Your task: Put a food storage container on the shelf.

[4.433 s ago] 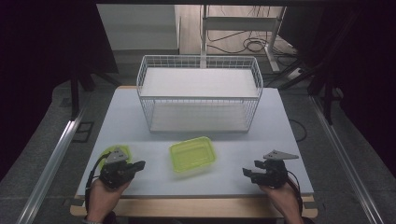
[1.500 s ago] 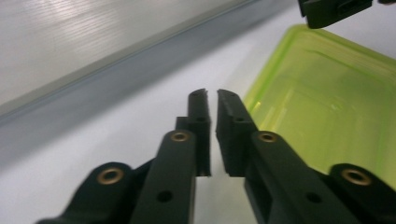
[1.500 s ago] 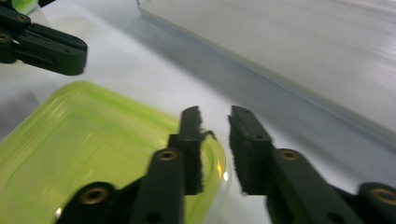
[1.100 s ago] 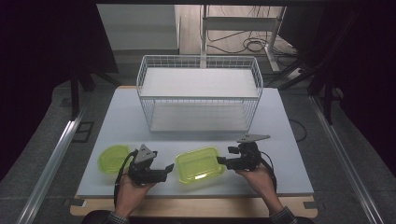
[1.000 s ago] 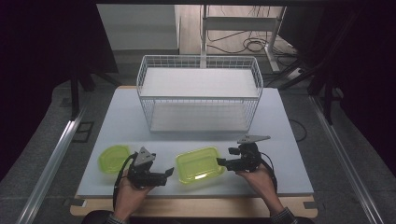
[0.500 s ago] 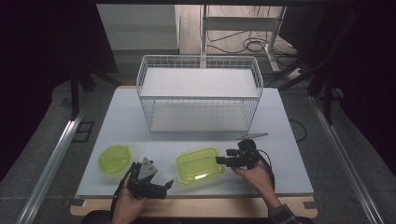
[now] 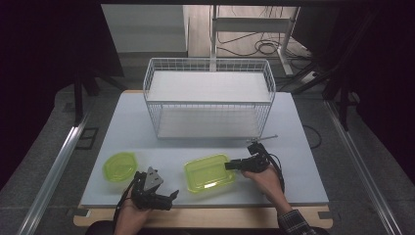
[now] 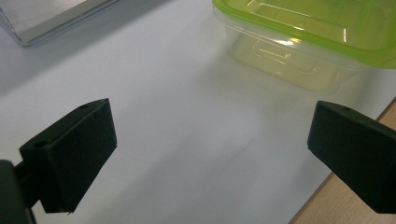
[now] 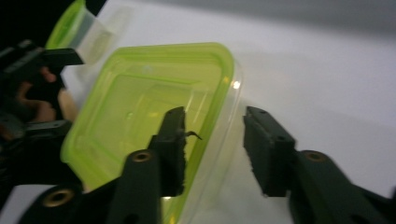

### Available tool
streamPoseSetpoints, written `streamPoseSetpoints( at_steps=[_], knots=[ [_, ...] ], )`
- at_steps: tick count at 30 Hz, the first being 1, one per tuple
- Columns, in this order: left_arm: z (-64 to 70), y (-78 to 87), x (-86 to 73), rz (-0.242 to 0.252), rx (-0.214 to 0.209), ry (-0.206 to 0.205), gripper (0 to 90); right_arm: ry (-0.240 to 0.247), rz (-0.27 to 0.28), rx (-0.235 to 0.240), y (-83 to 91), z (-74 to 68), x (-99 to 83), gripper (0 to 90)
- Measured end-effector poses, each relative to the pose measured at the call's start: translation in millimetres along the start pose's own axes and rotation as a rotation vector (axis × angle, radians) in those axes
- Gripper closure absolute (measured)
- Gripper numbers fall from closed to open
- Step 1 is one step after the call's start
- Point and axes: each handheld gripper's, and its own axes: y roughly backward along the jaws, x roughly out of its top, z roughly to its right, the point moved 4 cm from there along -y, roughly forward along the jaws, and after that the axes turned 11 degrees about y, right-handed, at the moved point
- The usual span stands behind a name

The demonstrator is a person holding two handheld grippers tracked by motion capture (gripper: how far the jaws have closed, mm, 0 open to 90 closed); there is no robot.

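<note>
Right gripper (image 7: 229,165) had its jaws part open astride the right rim of the square green container (image 7: 209,172), one jaw inside, one outside, not yet clamped; the container sat on the table (image 7: 303,161) near the front, centre. Left gripper (image 7: 170,196) gaped wide and empty and had drawn back toward the near edge since a second ago, leaving the lift to the right, I judged. Left of it lay a round green container (image 7: 119,166); beyond stood the wire basket (image 7: 209,100). Motion blur hid whether jaw and rim touched.
</note>
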Motion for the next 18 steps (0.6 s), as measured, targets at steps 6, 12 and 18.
streamPoseSetpoints(
  at_steps=[6,12,18],
  knots=[
    [0.6,0.3,0.3,0.006,0.001,-0.003,1.1,-0.068,-0.003,0.074,0.9,-0.2,0.8,77.2],
    [-0.9,0.9,0.2,0.006,0.006,-0.01,1.1,-0.082,0.008,0.096,3.2,-4.7,2.1,79.7],
    [-2.2,1.3,0.3,0.012,0.008,-0.004,1.1,-0.118,0.056,0.105,12.7,-2.2,5.0,79.7]
  ],
)
